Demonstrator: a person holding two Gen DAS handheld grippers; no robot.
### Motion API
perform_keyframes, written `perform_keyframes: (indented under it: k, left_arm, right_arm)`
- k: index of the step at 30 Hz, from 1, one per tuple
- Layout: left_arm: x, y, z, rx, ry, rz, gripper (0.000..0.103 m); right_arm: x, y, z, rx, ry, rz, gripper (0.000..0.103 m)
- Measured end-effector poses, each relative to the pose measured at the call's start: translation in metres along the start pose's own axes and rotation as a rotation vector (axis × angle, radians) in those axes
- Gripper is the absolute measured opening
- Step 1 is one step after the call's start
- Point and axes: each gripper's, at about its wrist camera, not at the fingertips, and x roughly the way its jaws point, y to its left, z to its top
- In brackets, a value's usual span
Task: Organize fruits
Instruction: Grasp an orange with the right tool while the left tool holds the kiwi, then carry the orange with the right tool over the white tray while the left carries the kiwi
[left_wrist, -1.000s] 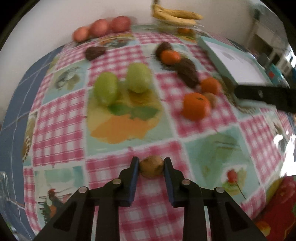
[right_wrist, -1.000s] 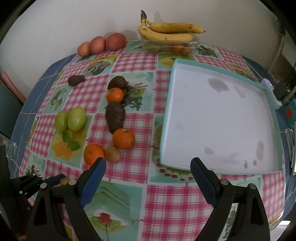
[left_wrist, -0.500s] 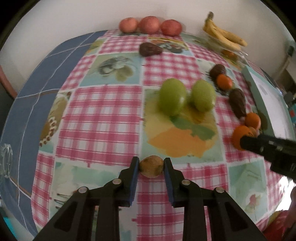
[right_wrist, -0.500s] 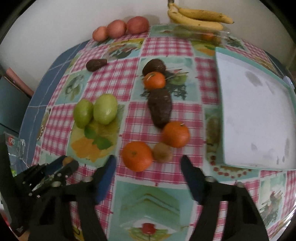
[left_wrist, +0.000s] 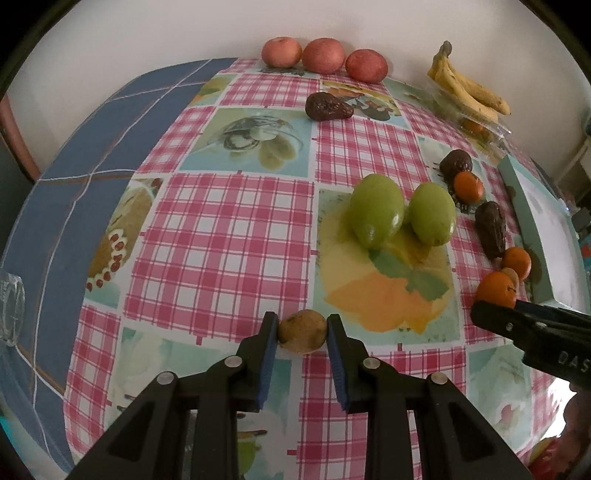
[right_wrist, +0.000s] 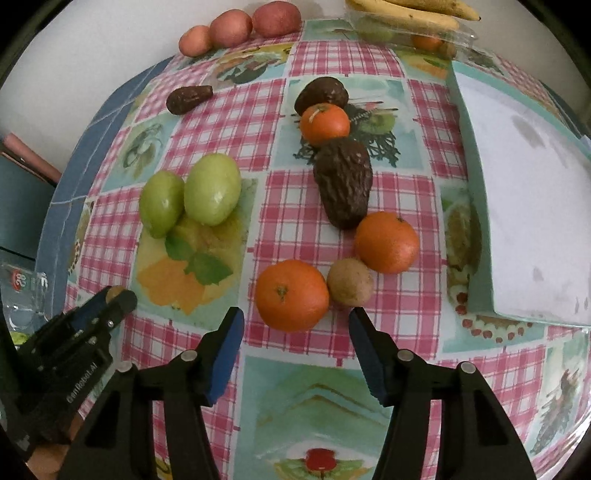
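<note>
checkered tablecloth (right_wrist: 229, 122) under scattered fruit. my left gripper (left_wrist: 302, 334) is clamped on a small brown kiwi (left_wrist: 302, 331), ready to sort. my right gripper (right_wrist: 295, 325) hangs wide apart before the nearest orange (right_wrist: 291, 294), lined up to grab; the tray (right_wrist: 476, 236) waits beside.

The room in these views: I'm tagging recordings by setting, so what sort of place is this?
Probably a home kitchen or dining room: a table under a checked tablecloth printed with food, loose fruit such as bananas, and a plain wall right behind.
</note>
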Motion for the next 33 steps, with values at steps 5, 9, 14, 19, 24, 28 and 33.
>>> perform_keyframes:
  k: [5,9,14,19,24,28,33]
  left_arm:
    - [0.001,-0.001,0.000,0.013,0.000,0.014,0.028]
    - [0.001,-0.004,0.000,0.020,0.003,0.033,0.029]
    - [0.003,-0.004,0.002,0.015,0.019,0.042,0.029]
    - [0.006,-0.007,0.008,0.005,0.076,0.071,0.029]
    - [0.010,-0.008,0.016,-0.049,0.139,0.095,0.029]
    - [0.014,-0.008,0.024,-0.112,0.167,0.107,0.029]
    - [0.015,-0.002,0.033,-0.197,0.188,0.102,0.029]
  right_arm:
    - [0.004,0.005,0.007,0.003,-0.014,0.001,0.060]
    - [0.008,0.010,0.010,-0.009,-0.026,-0.031,0.045]
    - [0.009,0.009,0.009,-0.027,-0.036,-0.044,0.041]
    - [0.005,0.007,0.006,-0.031,-0.037,-0.037,0.041]
    - [-0.006,-0.005,0.001,0.014,-0.013,0.036,0.041]
    - [-0.023,-0.005,0.001,0.019,-0.040,0.079,0.040]
    - [-0.050,-0.009,0.004,0.003,-0.110,0.099,0.040]
